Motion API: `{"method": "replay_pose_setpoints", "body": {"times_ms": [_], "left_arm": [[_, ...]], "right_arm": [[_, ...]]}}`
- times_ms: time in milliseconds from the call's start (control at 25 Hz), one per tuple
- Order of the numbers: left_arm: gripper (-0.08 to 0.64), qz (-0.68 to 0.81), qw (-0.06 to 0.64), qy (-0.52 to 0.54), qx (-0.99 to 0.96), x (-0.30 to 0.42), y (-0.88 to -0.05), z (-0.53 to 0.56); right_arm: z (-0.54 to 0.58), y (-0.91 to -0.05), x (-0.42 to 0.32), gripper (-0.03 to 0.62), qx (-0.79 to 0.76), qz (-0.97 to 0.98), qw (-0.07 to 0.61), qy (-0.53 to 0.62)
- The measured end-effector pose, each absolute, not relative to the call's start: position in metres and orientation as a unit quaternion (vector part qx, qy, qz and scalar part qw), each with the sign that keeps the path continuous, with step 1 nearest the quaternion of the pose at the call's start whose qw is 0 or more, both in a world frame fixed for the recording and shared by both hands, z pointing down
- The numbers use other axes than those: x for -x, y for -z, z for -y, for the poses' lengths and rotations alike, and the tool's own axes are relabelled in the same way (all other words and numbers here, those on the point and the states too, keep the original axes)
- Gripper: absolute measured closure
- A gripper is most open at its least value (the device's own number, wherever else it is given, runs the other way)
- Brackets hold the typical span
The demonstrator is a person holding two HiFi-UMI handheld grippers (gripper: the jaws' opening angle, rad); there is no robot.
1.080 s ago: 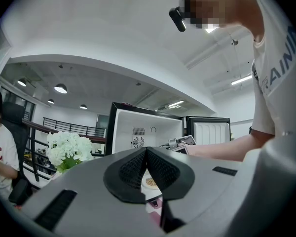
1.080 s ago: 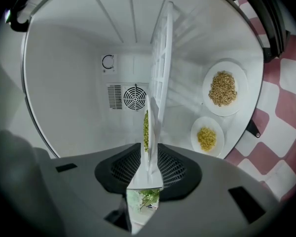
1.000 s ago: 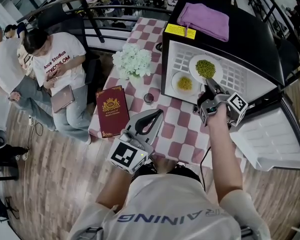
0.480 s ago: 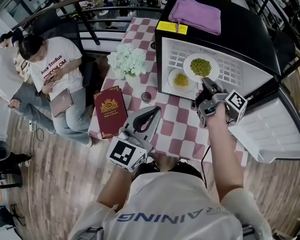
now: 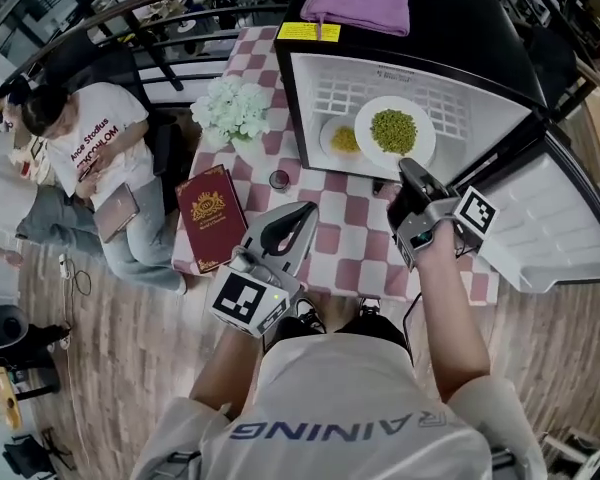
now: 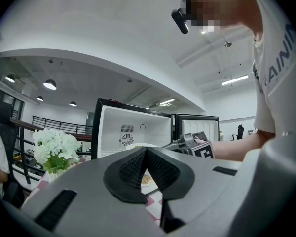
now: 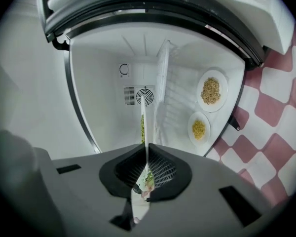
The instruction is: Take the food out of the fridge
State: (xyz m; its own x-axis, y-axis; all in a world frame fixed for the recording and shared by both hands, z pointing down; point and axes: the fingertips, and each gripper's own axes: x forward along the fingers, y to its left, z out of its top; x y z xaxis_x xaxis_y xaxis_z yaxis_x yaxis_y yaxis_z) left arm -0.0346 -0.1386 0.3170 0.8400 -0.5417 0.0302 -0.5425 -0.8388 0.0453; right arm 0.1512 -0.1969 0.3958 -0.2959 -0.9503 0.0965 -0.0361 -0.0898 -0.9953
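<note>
A white plate of green peas sticks out of the open black fridge on the checked table. My right gripper is shut on its near rim; the jaws have just been closing on it. In the right gripper view the plate runs edge-on between the pads. A small plate of yellow food lies inside, partly under the pea plate. The right gripper view shows that yellow plate and a plate of brownish grains. My left gripper hovers shut and empty over the table's near edge.
The fridge door hangs open to the right. A purple cloth lies on top of the fridge. White flowers, a red book and a small dark round thing sit on the table. A seated person is at left.
My right gripper has closed on the pea plate's rim and drawn it out toward the fridge opening, over the yellow plate. The left gripper has stayed put.
</note>
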Motion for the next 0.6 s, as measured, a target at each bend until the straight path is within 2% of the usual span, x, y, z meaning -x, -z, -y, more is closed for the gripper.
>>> {"method": "replay_pose_setpoints", "body": {"times_ms": [320, 600], "left_arm": [[0.551, 0.231, 0.029, -0.008, -0.972, -0.003, -0.328, 0.127], [0.551, 0.164, 0.02, -0.017, -0.986, -0.042, -0.351, 0.1]], "right_arm": [[0.114, -0.4, -0.15, 0.56, 0.432, -0.596, 0.35, 0.579], [0.039, -0.452, -0.169, 0.56, 0.434, -0.583, 0.336, 0.599]]}}
